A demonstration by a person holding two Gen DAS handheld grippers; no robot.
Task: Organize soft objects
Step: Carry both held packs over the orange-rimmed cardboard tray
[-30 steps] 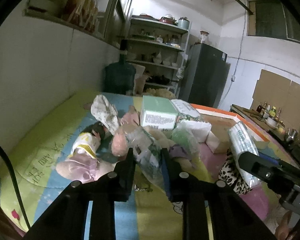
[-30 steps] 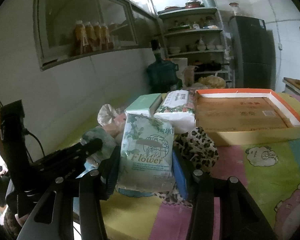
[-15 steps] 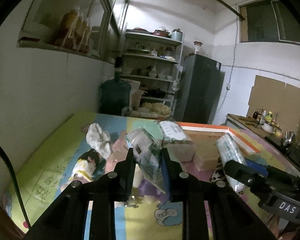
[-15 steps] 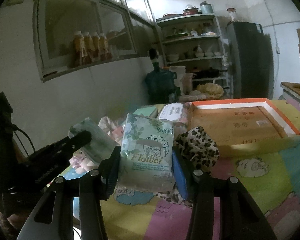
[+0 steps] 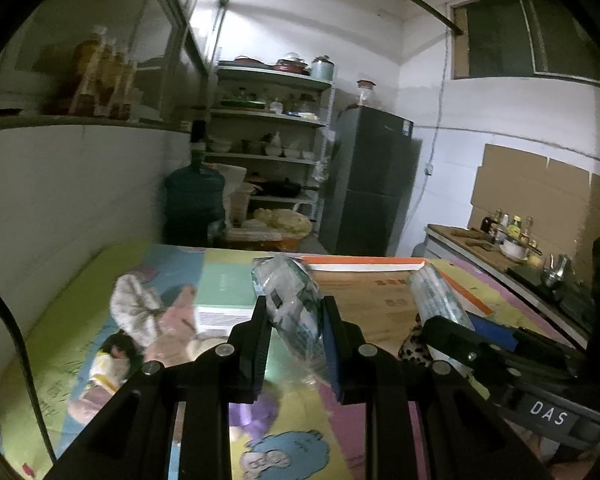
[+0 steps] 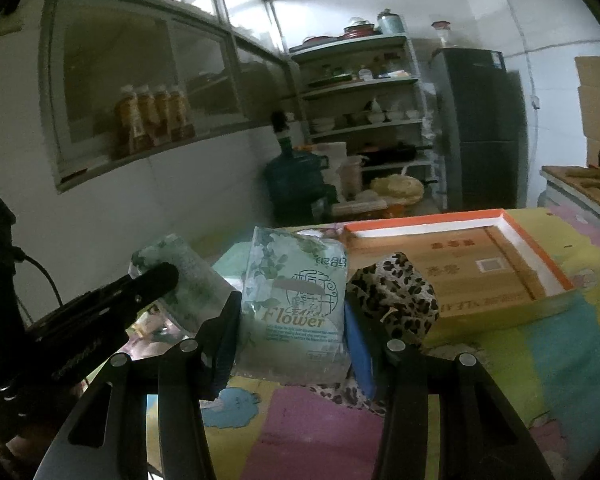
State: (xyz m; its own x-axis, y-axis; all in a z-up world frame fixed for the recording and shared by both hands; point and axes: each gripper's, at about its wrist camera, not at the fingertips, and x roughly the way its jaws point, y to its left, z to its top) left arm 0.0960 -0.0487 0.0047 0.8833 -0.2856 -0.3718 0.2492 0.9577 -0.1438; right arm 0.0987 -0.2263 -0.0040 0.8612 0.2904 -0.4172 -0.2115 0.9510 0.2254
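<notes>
My left gripper [image 5: 296,322] is shut on a clear-wrapped tissue pack [image 5: 290,300] and holds it in the air above the colourful mat. My right gripper [image 6: 292,320] is shut on a green "Flower" tissue pack [image 6: 294,300], also lifted. Each gripper shows in the other's view: the right one with its pack [image 5: 436,300] at right, the left one with its pack [image 6: 180,276] at left. A leopard-print cloth [image 6: 396,300] lies under the right gripper. A shallow orange-rimmed cardboard box [image 6: 532,248] sits on the mat ahead.
A mint tissue box [image 5: 224,296], a crumpled white cloth [image 5: 134,308] and pink soft toys [image 5: 172,328] lie on the mat at left. A wall runs along the left. A water jug [image 5: 194,200], shelves and a fridge [image 5: 372,184] stand behind.
Both grippers have risen with their tissue packs, and the mat and the pile have dropped lower in both views. The jaws stay shut on the packs.
</notes>
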